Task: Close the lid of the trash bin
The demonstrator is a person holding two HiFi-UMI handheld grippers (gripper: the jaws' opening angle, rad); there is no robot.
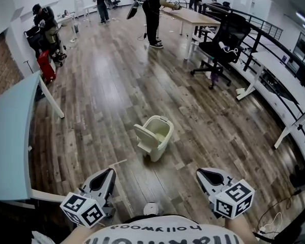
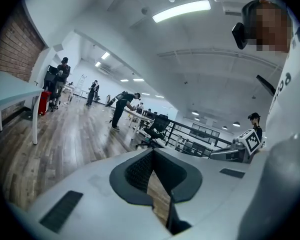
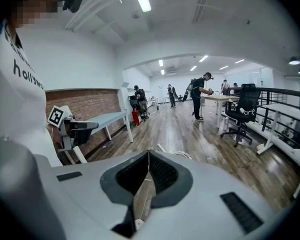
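Trash bin [image 1: 158,139]: cream, upright on the wood floor [image 1: 112,85], standing ahead of the person and roughly midway between the two grippers, well apart from both. Lid [image 1: 142,135] is open, swung down on the bin's left side, so the inside of the bin is exposed. Left gripper [image 1: 111,172]: held low at the left near the person's body, marker cube [image 1: 83,209] facing up. In the left gripper view its fingers [image 2: 140,171] are closed, tips meeting, with only floor seen through the slot below them and nothing held. Right gripper [image 1: 201,173]: held low at the right at about the same height as the left. Its fingers [image 3: 162,176] are likewise closed tip to tip and empty. Neither gripper touches the bin or the lid. Surroundings: a pale blue table [image 1: 7,141] along the left edge, a black office chair [image 1: 221,47] far right of the bin, and a person in dark clothes [image 1: 153,14] standing at a far table.
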